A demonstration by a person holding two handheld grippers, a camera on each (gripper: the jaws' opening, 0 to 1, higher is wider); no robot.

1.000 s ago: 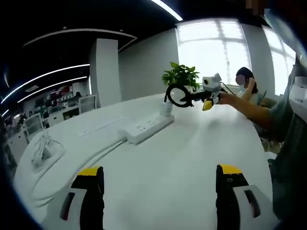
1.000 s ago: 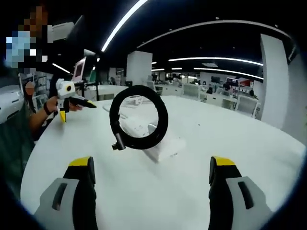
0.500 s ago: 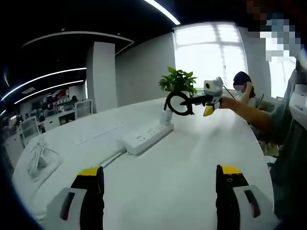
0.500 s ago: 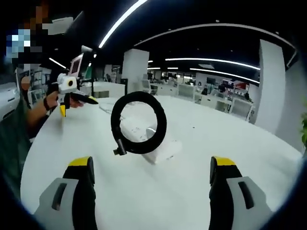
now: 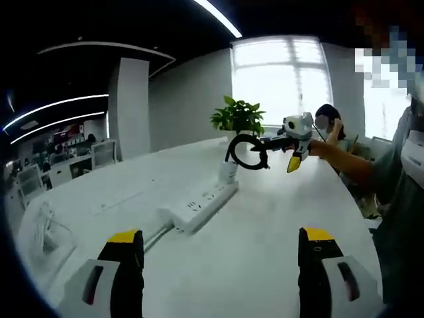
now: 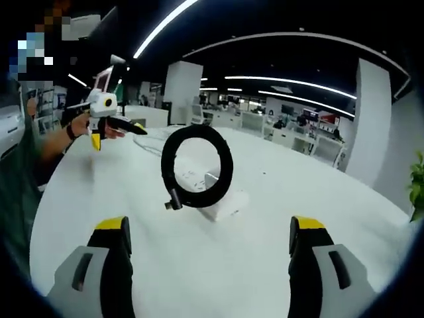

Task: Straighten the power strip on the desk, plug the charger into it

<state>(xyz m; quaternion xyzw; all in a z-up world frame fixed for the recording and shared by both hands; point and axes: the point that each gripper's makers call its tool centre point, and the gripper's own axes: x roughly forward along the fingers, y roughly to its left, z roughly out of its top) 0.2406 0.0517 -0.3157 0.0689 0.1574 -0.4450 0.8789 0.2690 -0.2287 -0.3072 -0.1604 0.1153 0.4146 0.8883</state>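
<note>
Right gripper (image 5: 291, 142) stayed raised, jaws spread; black ring (image 6: 197, 167) ahead. Left gripper (image 6: 116, 126) likewise spread. White plastic power strip (image 5: 197, 207) unmoved; potted plant (image 5: 236, 119) behind.

Power strip (image 5: 197, 206) lying on worktop (image 5: 265, 245), mid-surface. Potted plant (image 5: 237, 118) behind strip's far end, just beside it. Bundle of cable (image 5: 46, 222) near worktop's left edge, well apart from strip. Cable loop (image 5: 246, 151) hanging above worktop, right of plant; in right gripper view, loop (image 6: 197, 167) before strip (image 6: 215, 199).
</note>
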